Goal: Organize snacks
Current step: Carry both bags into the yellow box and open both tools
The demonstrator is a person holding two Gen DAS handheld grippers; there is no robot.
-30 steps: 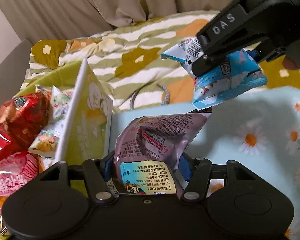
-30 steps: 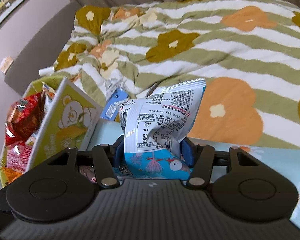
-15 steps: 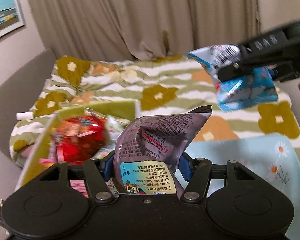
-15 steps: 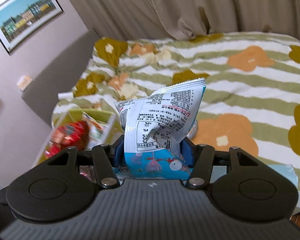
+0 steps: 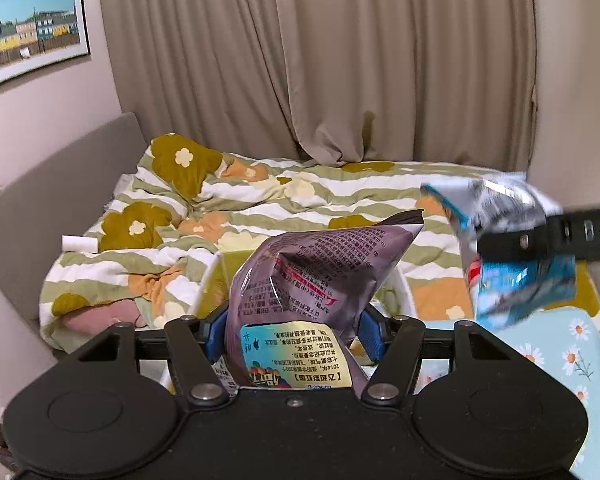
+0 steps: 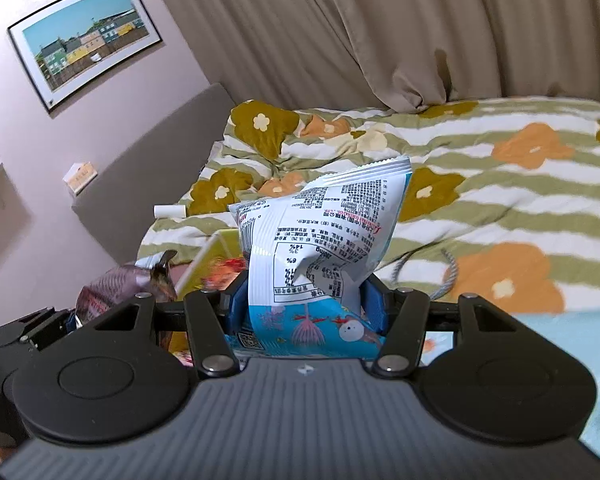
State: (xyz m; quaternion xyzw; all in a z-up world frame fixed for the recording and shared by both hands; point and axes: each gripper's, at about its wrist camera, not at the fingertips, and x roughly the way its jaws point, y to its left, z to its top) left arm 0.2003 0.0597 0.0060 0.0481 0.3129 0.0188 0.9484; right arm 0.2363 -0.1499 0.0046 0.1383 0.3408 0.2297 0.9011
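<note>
My left gripper (image 5: 294,330) is shut on a purple snack bag (image 5: 320,276), held up in the air. My right gripper (image 6: 306,306) is shut on a blue and white snack bag (image 6: 324,248). In the left wrist view the right gripper (image 5: 548,236) with its blue bag (image 5: 512,248) is blurred at the right. In the right wrist view the purple bag (image 6: 120,284) and left gripper (image 6: 32,328) show low at the left. The yellow-green snack box (image 5: 400,288) lies mostly hidden behind the purple bag; its rim (image 6: 204,256) and red packets (image 6: 228,270) peek out.
A bed with a striped floral quilt (image 5: 260,204) fills the background. A light blue daisy cloth (image 5: 560,352) lies at the right. A grey headboard (image 5: 60,184), curtains (image 5: 340,60) and a framed picture (image 5: 28,48) stand behind. A grey cord (image 6: 448,276) lies on the quilt.
Both grippers have risen and tilted up, each keeping its bag. The snack box has dropped low in view behind the bags. The right gripper has moved lower and rightward in the left view.
</note>
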